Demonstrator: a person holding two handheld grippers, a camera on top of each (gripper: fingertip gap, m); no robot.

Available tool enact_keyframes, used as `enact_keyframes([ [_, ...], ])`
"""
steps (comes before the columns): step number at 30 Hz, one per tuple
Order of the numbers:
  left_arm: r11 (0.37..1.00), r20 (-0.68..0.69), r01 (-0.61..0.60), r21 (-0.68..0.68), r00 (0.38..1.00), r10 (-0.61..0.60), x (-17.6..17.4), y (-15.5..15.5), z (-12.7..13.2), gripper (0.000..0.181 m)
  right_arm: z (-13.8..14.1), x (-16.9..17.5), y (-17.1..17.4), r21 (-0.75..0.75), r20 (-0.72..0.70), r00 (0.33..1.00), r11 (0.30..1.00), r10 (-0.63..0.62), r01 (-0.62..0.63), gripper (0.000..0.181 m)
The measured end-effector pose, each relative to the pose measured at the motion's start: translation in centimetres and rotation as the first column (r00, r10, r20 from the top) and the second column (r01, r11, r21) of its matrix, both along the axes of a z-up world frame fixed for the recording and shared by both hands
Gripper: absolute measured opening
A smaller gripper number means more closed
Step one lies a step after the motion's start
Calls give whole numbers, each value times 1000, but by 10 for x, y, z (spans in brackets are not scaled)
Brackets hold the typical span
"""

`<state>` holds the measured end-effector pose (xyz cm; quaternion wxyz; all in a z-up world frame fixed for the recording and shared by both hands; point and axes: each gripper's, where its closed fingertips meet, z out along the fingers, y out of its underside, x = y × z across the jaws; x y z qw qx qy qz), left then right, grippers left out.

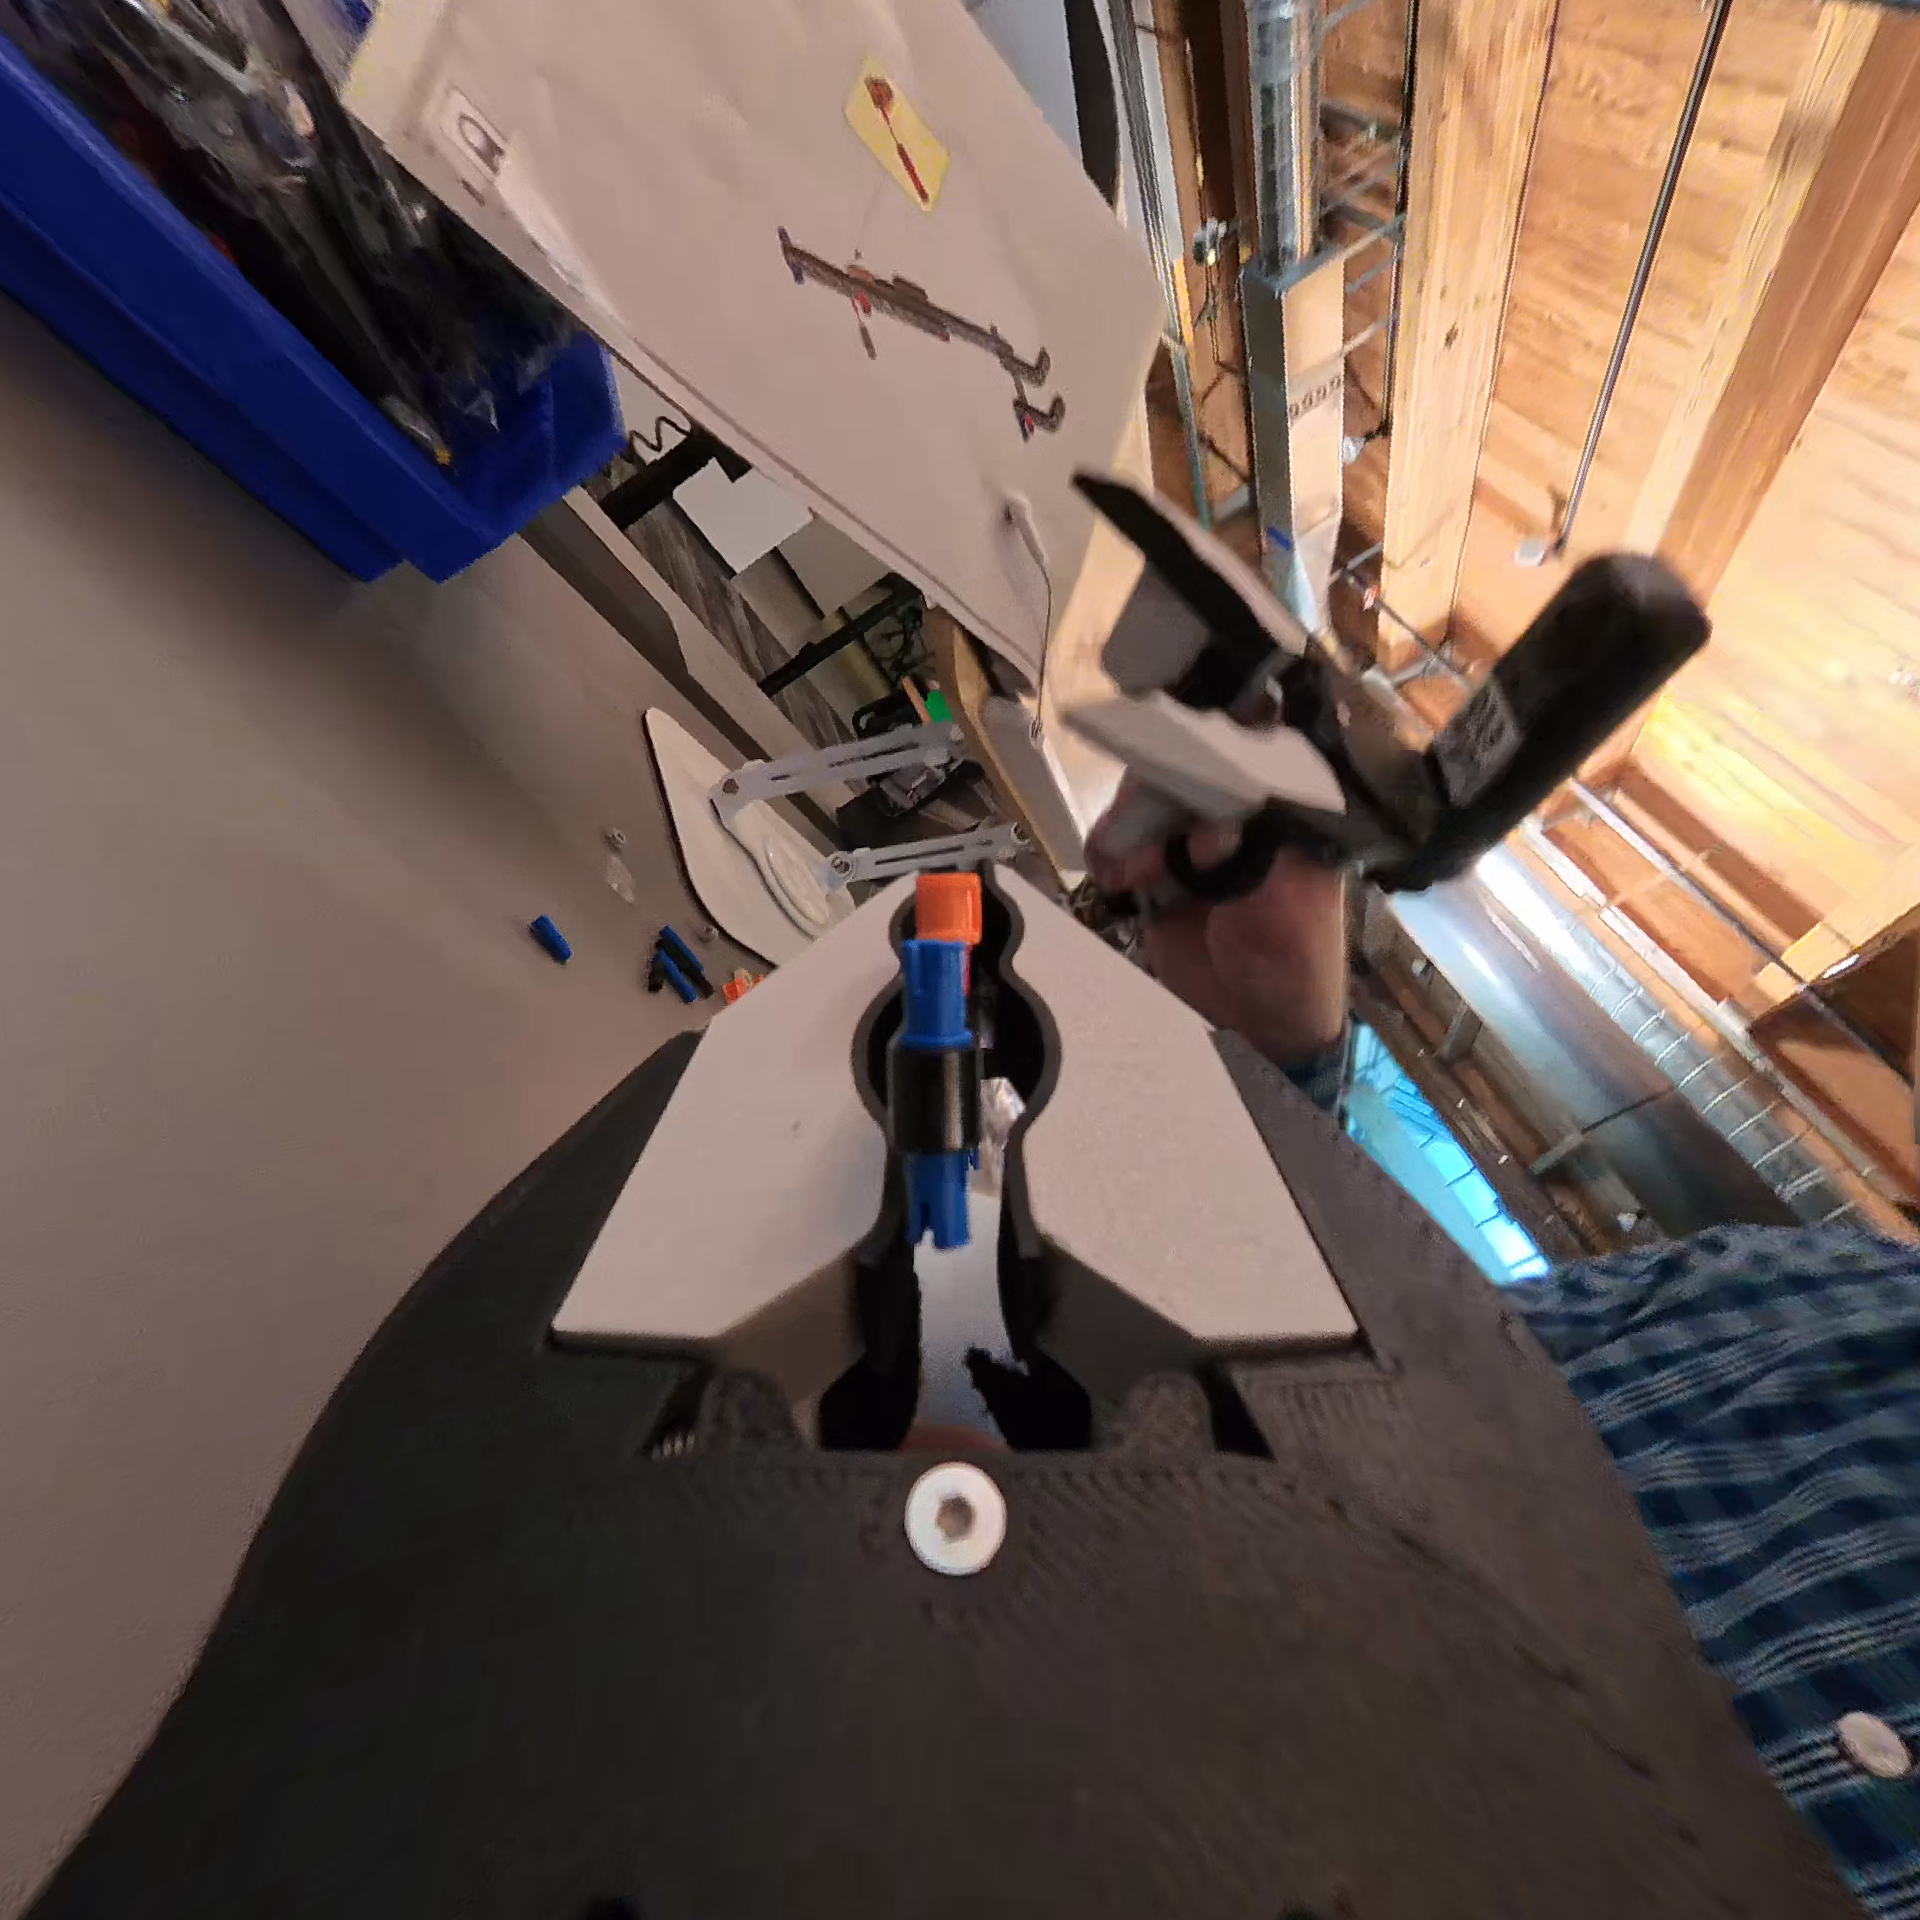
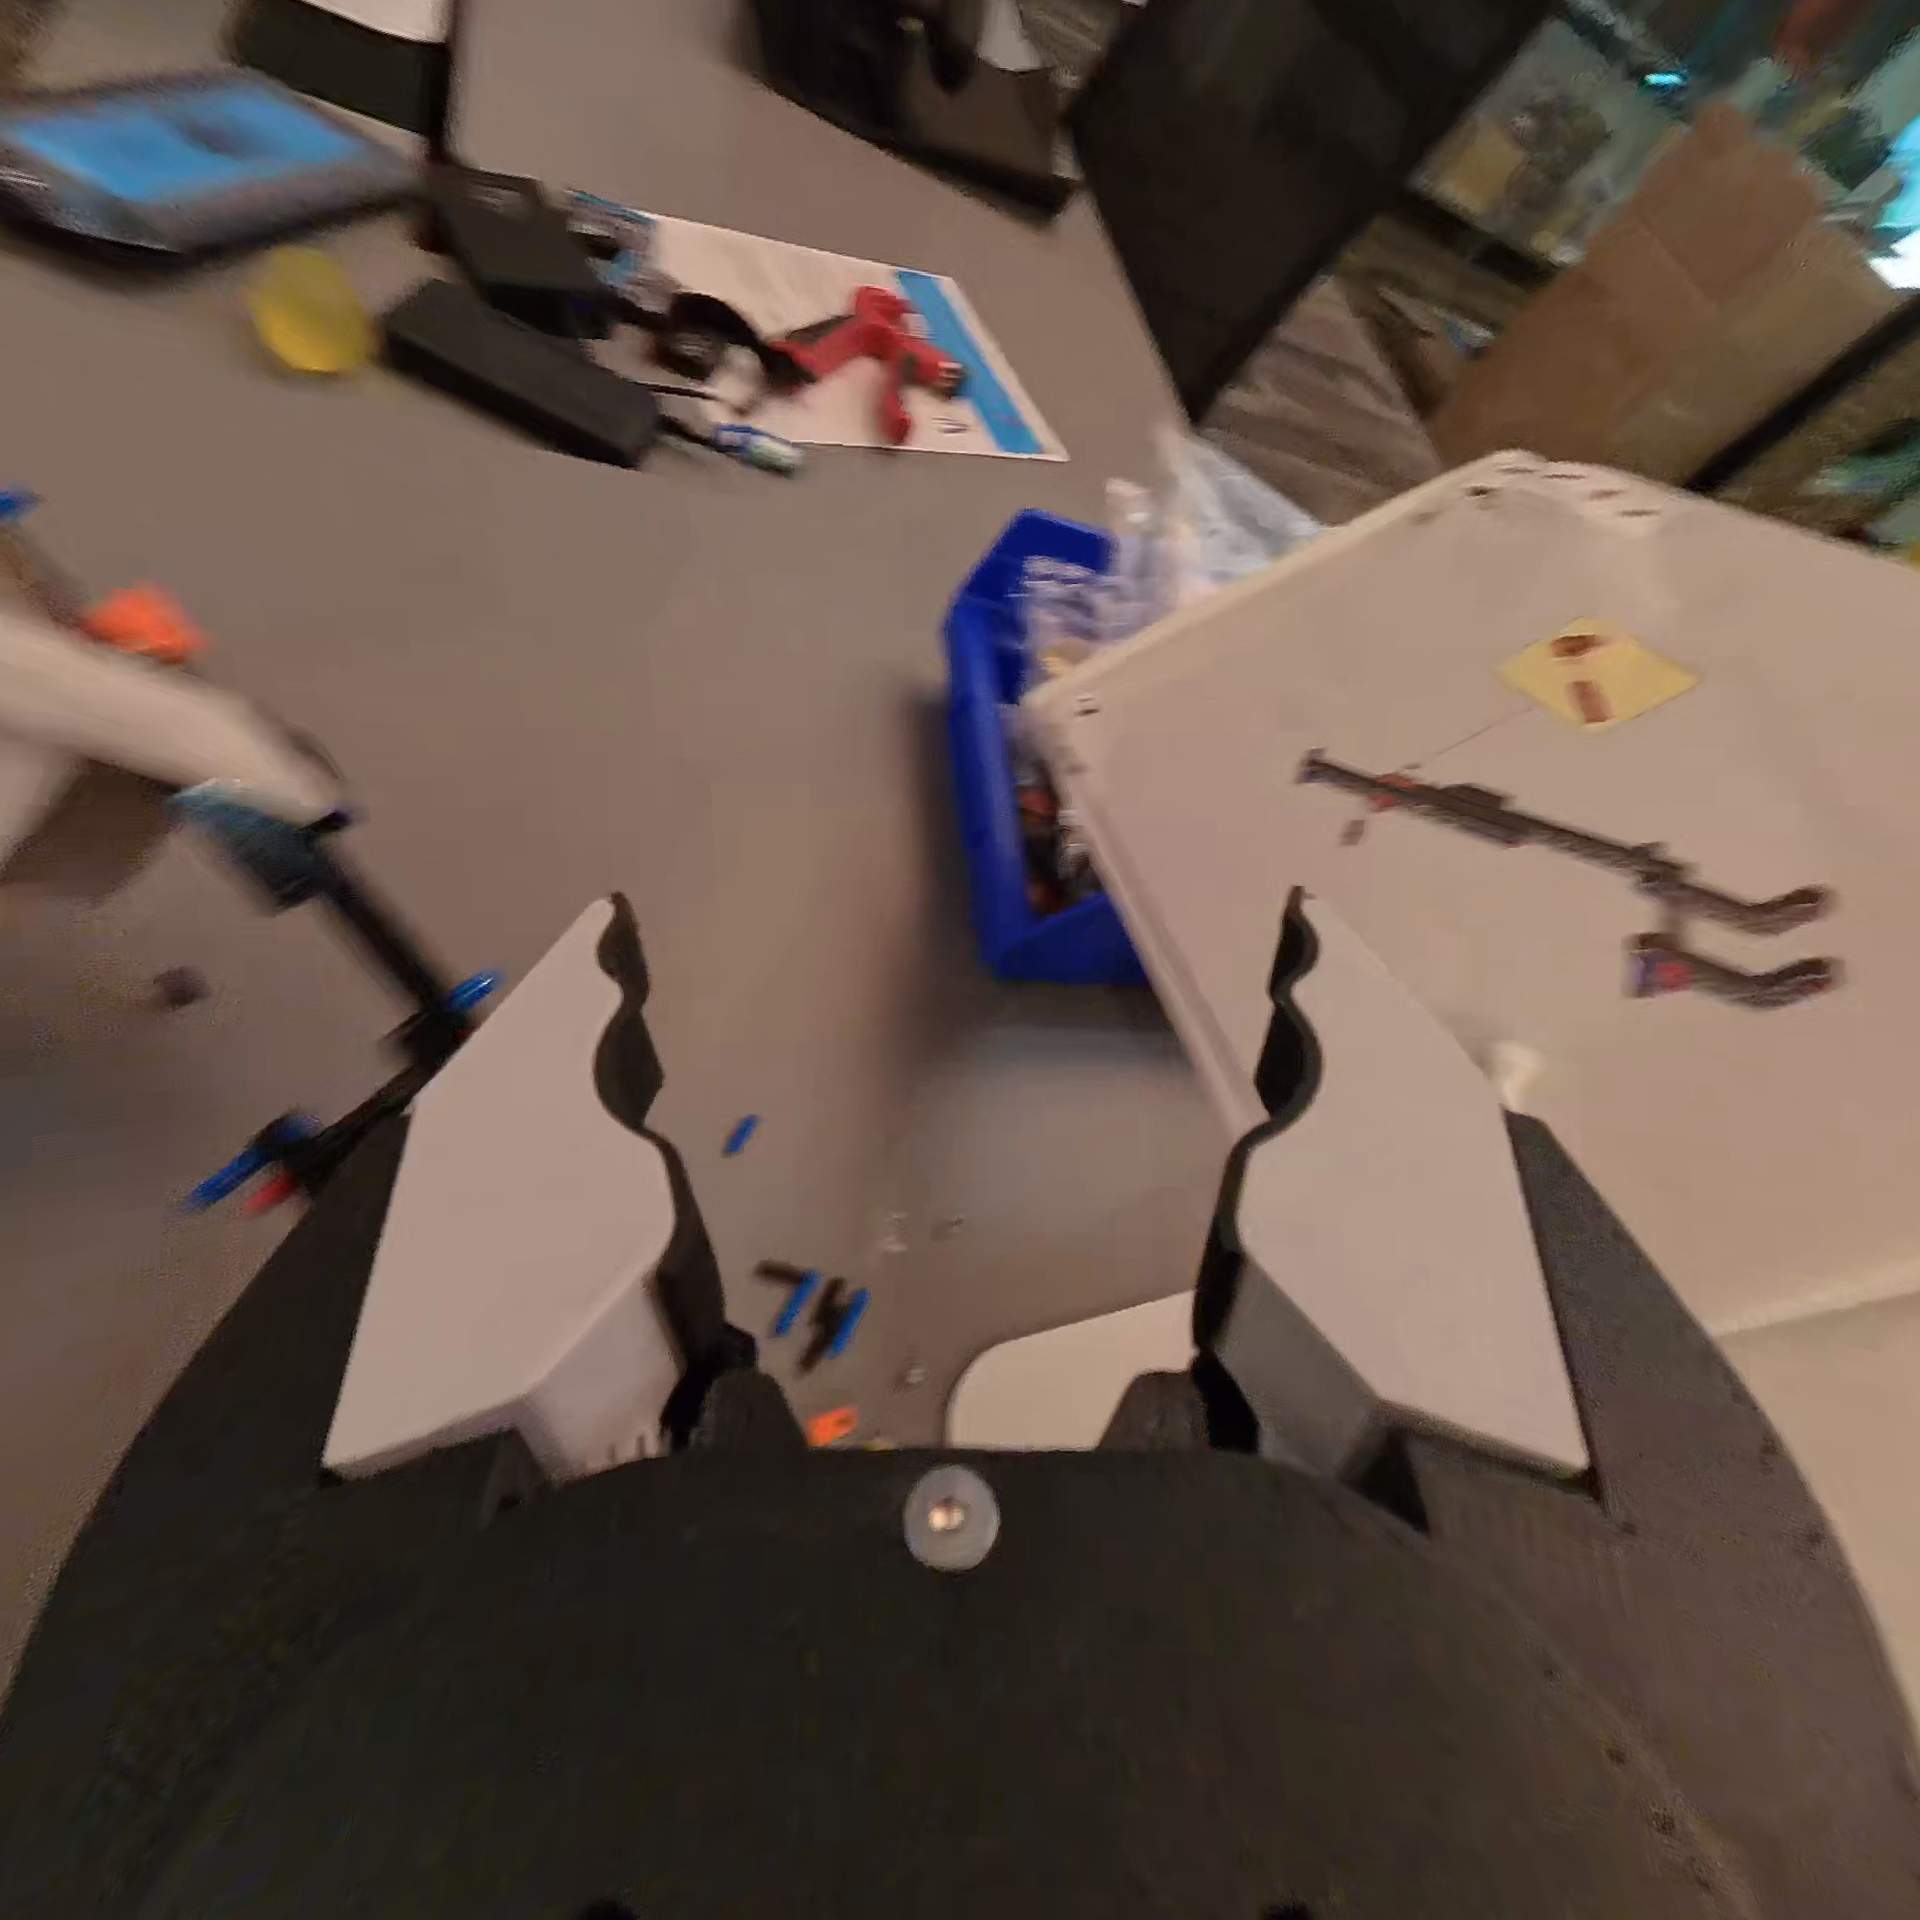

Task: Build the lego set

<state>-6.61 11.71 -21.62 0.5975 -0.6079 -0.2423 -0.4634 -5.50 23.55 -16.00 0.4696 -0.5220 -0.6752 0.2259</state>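
My left gripper (image 1: 940, 997) is shut on a small lego assembly (image 1: 935, 1081) of blue pins, a black connector and an orange piece (image 1: 948, 906) at its tip, held above the grey table. My right gripper (image 2: 956, 1029) is open and empty above the table; it also shows in the left wrist view (image 1: 1195, 665), held by a hand. Loose blue and black pins (image 2: 821, 1314) and an orange piece (image 2: 831, 1425) lie on the table below the right gripper. They also show in the left wrist view (image 1: 675, 966). The left gripper with its assembly shows blurred at the left of the right wrist view (image 2: 312, 1091).
A blue bin (image 2: 997, 831) of bagged parts stands behind an open instruction booklet (image 2: 1507, 935); both show in the left wrist view, bin (image 1: 260, 395) and booklet (image 1: 831, 312). A red lego build (image 2: 883, 343) on a sheet, black boxes (image 2: 520, 364) and a tablet (image 2: 177, 156) lie at the far side.
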Motion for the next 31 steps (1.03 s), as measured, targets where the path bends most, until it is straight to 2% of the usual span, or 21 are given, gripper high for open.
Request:
enact_keyframes([
  [3, 999, 92, -39, 1, 995, 39, -10, 0, 1, 6, -15, 23, -33, -75, 6, 994, 991, 109, -109, 97],
  [8, 997, 176, -76, -18, 981, 78, -15, 1, 0, 6, -39, 43, -75, -24, 40, 973, 974, 227, -226, 74],
  [12, 995, 219, -98, -28, 970, 102, -16, 2, 2, 6, -49, 47, -112, 67, 78, 944, 943, 320, -326, 76],
  [20, 991, 240, -126, -39, 962, 132, -17, 2, 7, 6, -82, 35, -153, 234, 210, 914, 890, 346, -391, 92],
  [31, 989, 234, -136, -54, 962, 145, -13, 2, 8, 6, -88, 18, -158, 296, 225, 926, 884, 303, -361, 103],
])
